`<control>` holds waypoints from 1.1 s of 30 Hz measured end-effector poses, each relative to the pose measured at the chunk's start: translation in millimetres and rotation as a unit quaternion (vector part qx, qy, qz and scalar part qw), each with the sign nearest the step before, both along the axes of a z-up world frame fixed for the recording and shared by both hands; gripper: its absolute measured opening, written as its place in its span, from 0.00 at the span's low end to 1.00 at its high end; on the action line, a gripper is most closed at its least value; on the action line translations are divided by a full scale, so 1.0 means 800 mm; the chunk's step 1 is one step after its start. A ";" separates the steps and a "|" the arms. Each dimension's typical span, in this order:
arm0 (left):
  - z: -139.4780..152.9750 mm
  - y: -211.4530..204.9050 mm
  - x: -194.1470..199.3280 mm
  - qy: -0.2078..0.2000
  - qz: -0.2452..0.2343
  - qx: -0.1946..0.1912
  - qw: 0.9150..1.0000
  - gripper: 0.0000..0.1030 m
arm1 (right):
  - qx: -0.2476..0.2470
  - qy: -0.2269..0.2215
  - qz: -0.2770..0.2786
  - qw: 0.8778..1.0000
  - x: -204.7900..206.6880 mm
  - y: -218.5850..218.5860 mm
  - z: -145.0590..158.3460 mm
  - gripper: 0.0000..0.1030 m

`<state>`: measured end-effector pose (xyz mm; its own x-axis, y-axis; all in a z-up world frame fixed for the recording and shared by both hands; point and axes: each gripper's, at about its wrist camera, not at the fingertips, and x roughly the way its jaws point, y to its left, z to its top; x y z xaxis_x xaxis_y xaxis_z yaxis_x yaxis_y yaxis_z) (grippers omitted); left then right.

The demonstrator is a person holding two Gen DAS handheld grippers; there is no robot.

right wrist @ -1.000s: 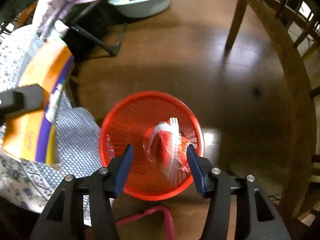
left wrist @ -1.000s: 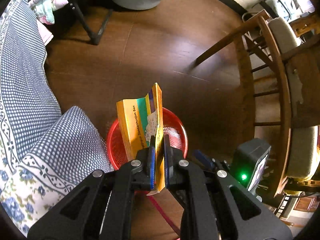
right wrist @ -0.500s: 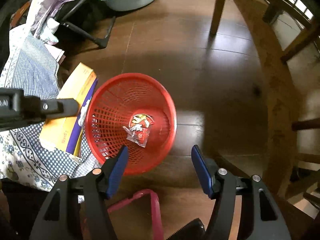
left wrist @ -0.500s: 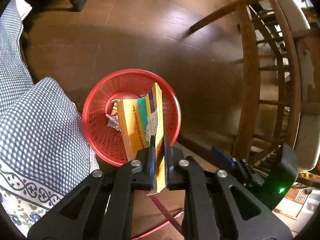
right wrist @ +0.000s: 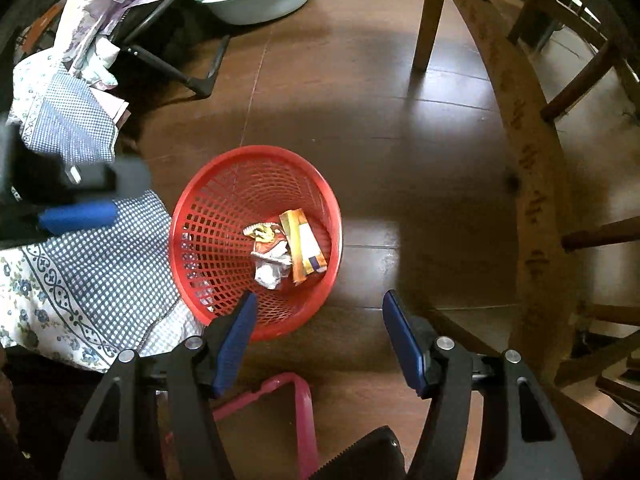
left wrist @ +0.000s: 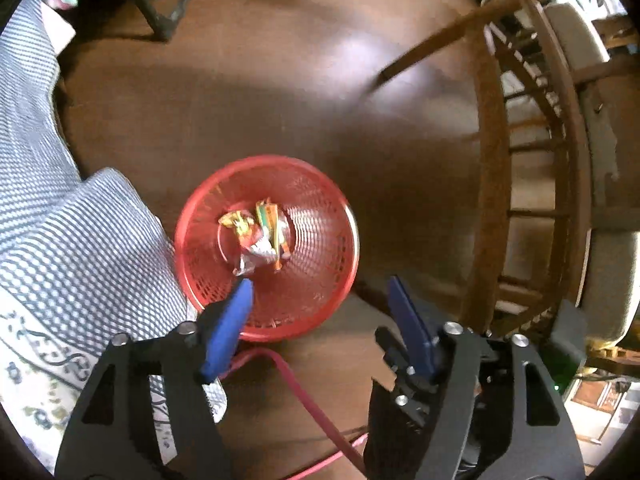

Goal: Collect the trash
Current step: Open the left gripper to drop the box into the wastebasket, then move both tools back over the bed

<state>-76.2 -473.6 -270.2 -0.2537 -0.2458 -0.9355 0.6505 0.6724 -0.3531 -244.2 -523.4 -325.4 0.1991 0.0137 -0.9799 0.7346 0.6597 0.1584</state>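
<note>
both grippers are hovering above the red basket (right wrist: 256,236) on the floor; left gripper (left wrist: 320,304) and right gripper (right wrist: 316,316) jaws are gaping wide, gripping nothing; the box (right wrist: 303,251) and wrappers (right wrist: 269,254) are lying at the basket bottom, so the trash is binned; a checked cloth (right wrist: 92,272) is touching the basket's left rim.
</note>
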 end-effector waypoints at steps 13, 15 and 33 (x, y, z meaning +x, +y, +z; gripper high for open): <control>0.159 0.040 -0.025 -0.121 0.011 -0.106 0.987 0.84 | -0.020 -0.030 -0.002 0.999 -0.007 0.005 0.059 0.83; 0.200 0.061 -0.032 -0.167 0.019 -0.127 0.978 0.88 | -0.027 -0.038 0.001 0.999 -0.006 0.008 0.076 0.84; 0.362 0.408 0.081 -0.392 0.255 -0.084 0.880 0.93 | -0.127 -0.214 0.176 0.952 0.142 0.174 0.329 0.92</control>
<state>-11.6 -147.2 19.6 0.6370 -0.2923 -0.7133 0.3672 0.9287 -0.0527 -130.9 -384.0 -61.8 0.6082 -0.0731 -0.7904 0.3646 0.9102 0.1964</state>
